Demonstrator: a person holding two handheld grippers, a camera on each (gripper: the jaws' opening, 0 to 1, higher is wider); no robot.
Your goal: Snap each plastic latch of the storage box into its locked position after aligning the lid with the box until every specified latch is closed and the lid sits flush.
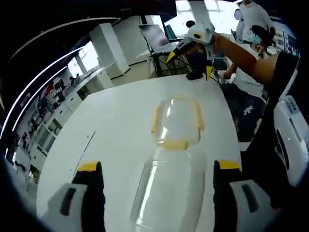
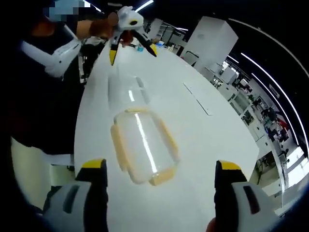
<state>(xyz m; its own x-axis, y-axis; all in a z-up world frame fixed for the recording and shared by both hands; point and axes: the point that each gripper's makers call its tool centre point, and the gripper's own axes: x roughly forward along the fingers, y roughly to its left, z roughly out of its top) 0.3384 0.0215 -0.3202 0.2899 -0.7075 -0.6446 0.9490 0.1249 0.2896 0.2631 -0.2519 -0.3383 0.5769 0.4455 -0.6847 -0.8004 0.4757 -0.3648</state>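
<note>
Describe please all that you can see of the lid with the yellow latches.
The lid is a clear, rounded rectangle, apparently plastic, with pale yellow latches along its long sides and one end. It lies flat on the white table, apart from the clear box, so it is not yet fitted. In the left gripper view it lies beyond the box. Nothing touches it except the table; both grippers are clear of it.

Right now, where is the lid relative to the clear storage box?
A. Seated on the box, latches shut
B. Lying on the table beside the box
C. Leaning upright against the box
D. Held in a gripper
B: the yellow-latched lid lies flat on the white table, next to the clear box.
</note>
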